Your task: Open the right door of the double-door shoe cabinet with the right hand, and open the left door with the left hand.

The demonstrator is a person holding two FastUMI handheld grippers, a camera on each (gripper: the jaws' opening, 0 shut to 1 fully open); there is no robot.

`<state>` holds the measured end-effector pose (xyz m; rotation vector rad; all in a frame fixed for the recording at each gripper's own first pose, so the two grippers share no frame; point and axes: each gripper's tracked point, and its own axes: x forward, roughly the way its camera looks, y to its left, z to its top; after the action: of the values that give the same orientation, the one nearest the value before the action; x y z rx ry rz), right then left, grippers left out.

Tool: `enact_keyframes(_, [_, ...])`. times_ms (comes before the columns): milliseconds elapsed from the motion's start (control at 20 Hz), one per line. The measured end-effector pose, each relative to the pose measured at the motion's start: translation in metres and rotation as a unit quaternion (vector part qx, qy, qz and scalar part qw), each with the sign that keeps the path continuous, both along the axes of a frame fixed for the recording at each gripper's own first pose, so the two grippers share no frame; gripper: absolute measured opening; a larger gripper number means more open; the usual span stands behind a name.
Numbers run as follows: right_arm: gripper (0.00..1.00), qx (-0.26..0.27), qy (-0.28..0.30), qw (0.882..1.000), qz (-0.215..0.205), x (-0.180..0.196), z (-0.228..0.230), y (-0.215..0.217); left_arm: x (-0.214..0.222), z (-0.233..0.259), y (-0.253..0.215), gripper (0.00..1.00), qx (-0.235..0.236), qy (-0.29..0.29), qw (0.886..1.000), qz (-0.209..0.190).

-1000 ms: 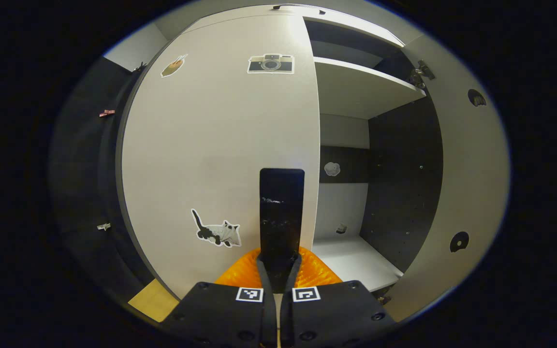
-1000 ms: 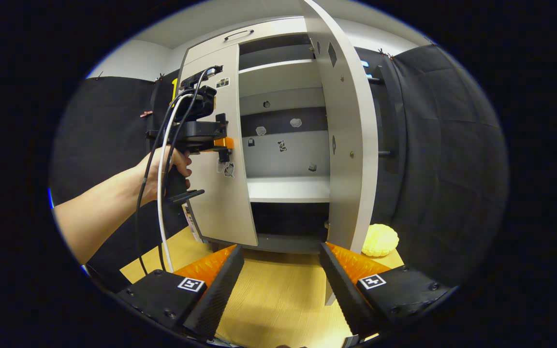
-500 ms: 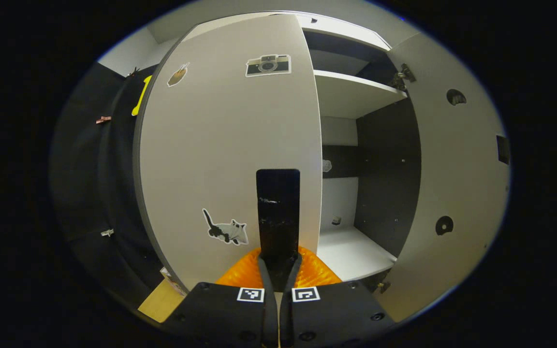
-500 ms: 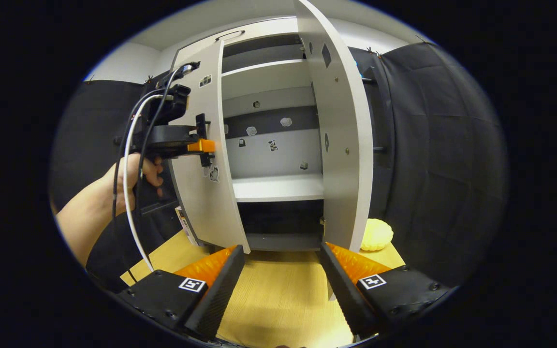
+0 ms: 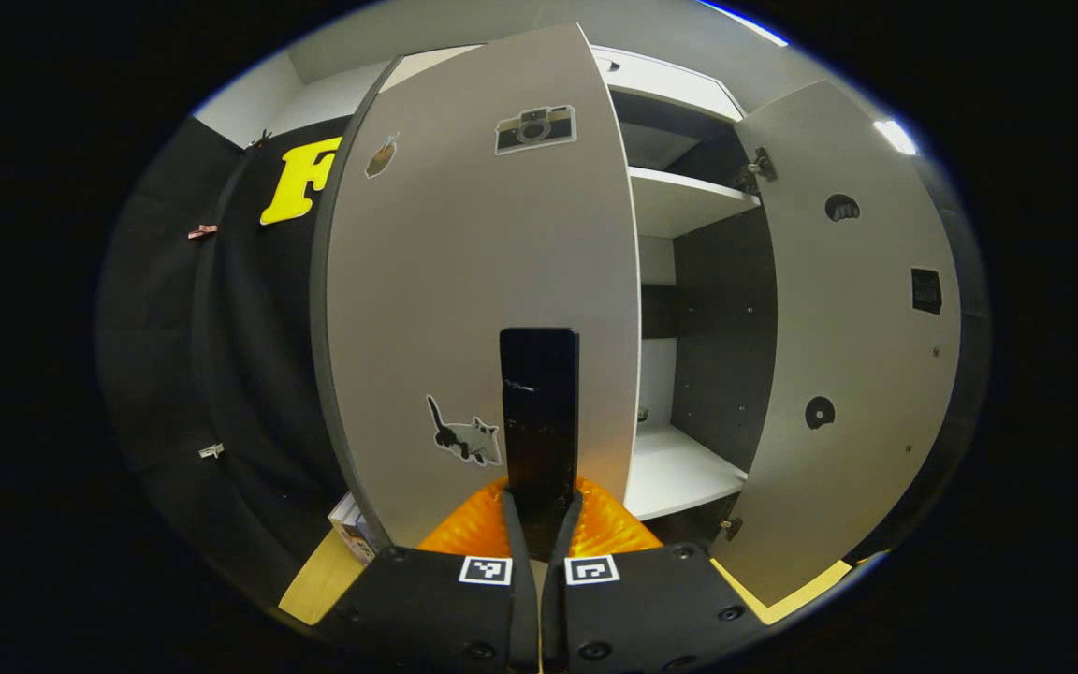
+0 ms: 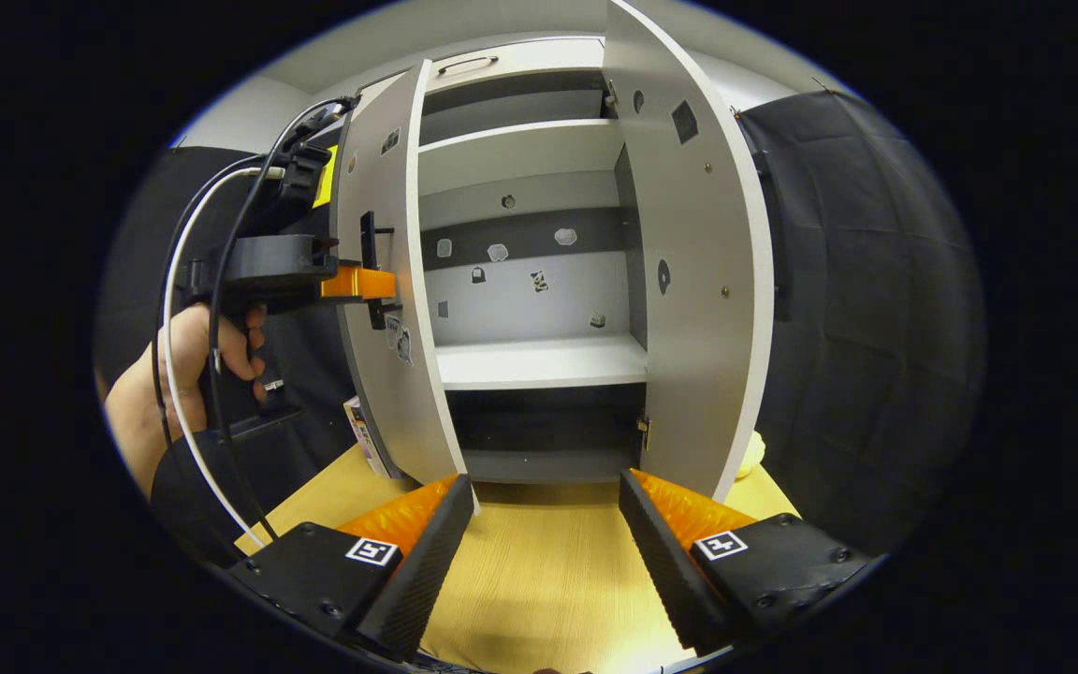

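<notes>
gap: open between left door (image 6: 380,281) and right door (image 6: 689,281) | blocking: shelf (image 6: 539,360) inside

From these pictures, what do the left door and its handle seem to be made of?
Left door: probably laminated board, with a matte pale grey face, smooth and flat, stickers on it. Handle: a dark glossy bar, plastic or coated metal; faint glints show, but I cannot tell which.
</notes>
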<state>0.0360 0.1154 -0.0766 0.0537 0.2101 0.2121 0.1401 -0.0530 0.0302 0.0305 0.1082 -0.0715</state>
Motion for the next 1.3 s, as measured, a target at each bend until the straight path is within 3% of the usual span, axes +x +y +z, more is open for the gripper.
enact_keyframes(300, [0.99,-0.002,-0.004,1.000,-0.014,-0.017,-0.002,0.020,-0.031,0.002,0.025,0.05,-0.008,-0.018,1.000,-0.004])
enact_keyframes(750, [0.99,-0.014,-0.013,1.000,0.004,-0.038,-0.006,0.064,-0.076,0.001,0.089,0.05,-0.022,-0.032,0.999,-0.001])
enact_keyframes(1100, [0.99,-0.016,-0.018,1.000,-0.001,-0.040,-0.006,0.073,-0.092,0.000,0.146,0.05,-0.011,-0.050,0.998,0.031])
enact_keyframes(1300, [0.99,-0.016,-0.018,1.000,-0.004,-0.042,-0.008,0.074,-0.099,-0.011,0.199,0.07,0.003,-0.051,0.994,0.095])
